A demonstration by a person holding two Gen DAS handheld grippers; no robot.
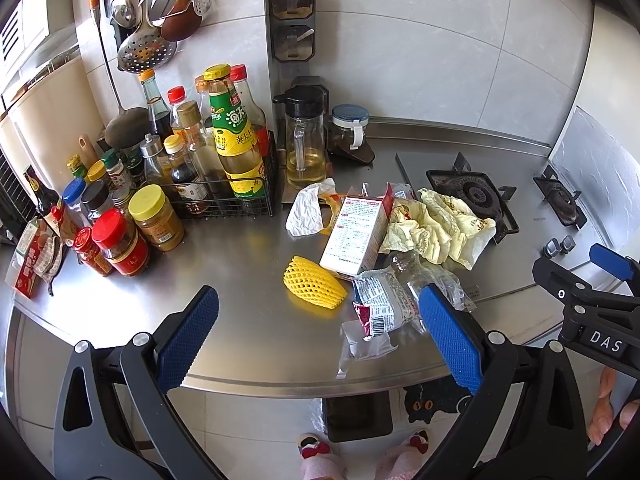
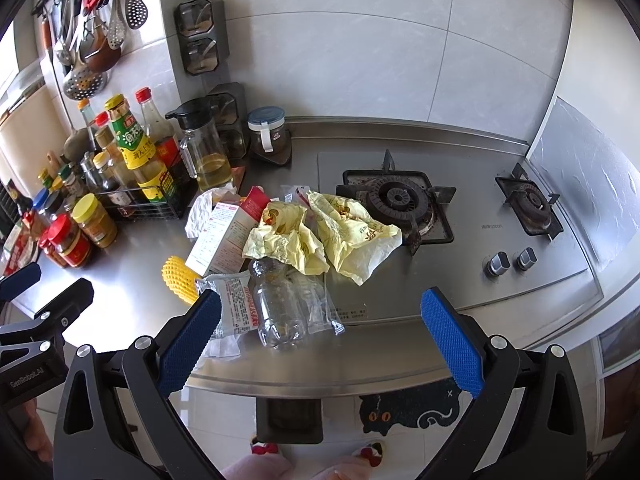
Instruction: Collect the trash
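I hold my left hand-held gripper (image 1: pixel 318 338) above the near edge of the steel counter (image 1: pixel 224 264), its blue pads spread wide with nothing between them. My right hand-held gripper (image 2: pixel 320 340) hangs the same way, wide open and empty, just short of the counter's front lip. The trash lies in a loose heap straight ahead of both. Nearest my right hand-held gripper, just beyond its left pad, a clear plastic bottle (image 2: pixel 278 304) lies on its side, with a printed snack wrapper (image 2: pixel 236 308) touching it on the left and a clear wrapper (image 2: pixel 320 308) on its right. Ahead of my left hand-held gripper, a yellow foam fruit net (image 1: pixel 314 286) sits alone on bare steel, just left of that wrapper pile. Behind these lies a white and red carton (image 1: pixel 354 232) on its side, a crumpled white paper (image 1: pixel 306 208) beyond it to the left, and crumpled yellow bags (image 2: pixel 324 232) to the right, reaching the edge of the gas burner (image 2: pixel 396 200). Far left of my left hand-held gripper stand jars and bottles, some in a wire rack (image 1: pixel 228 204), with an oil jug (image 1: pixel 306 140) beside them. Below the counter's edge a dark bin (image 2: pixel 290 418) stands on the floor.
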